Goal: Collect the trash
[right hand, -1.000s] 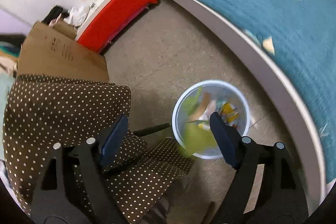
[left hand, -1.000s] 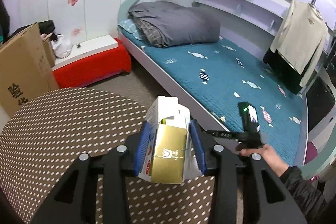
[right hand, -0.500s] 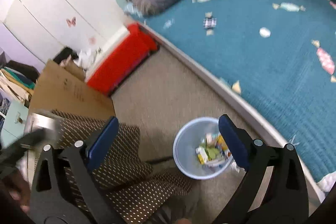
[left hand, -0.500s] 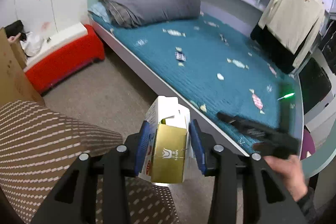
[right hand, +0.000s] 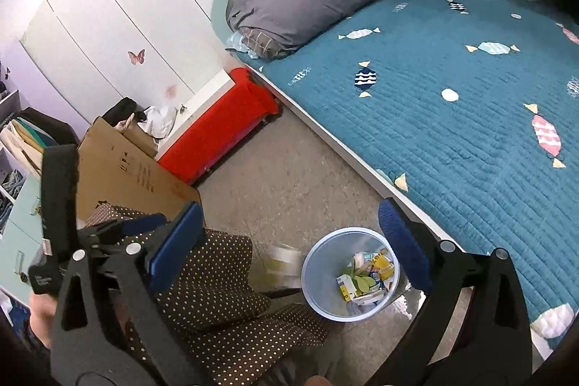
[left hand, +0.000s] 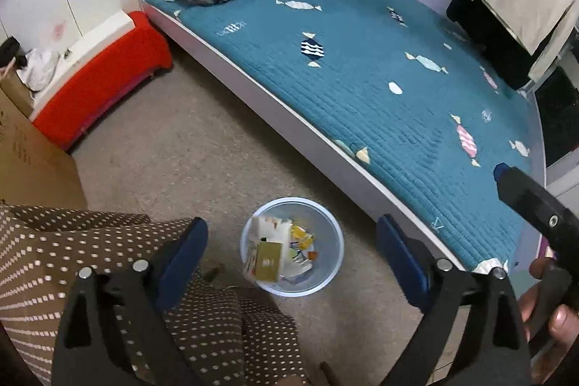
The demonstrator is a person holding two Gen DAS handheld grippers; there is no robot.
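Because the bin (left hand: 291, 246) stands on the floor between the dotted counter (left hand: 54, 248) and the bed (left hand: 380, 89), we hover the left hand-held gripper (left hand: 291, 254) above it, jaws opening with nothing between them. The gold-and-white carton (left hand: 268, 259) is dropping in, blurred, among colourful wrappers, while our right hand-held gripper (right hand: 289, 243) stands spread and empty.

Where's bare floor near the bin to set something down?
Bare floor lies between the red bench, the bed edge and the bin. Crowded: the dotted cloth and cardboard box beside it.
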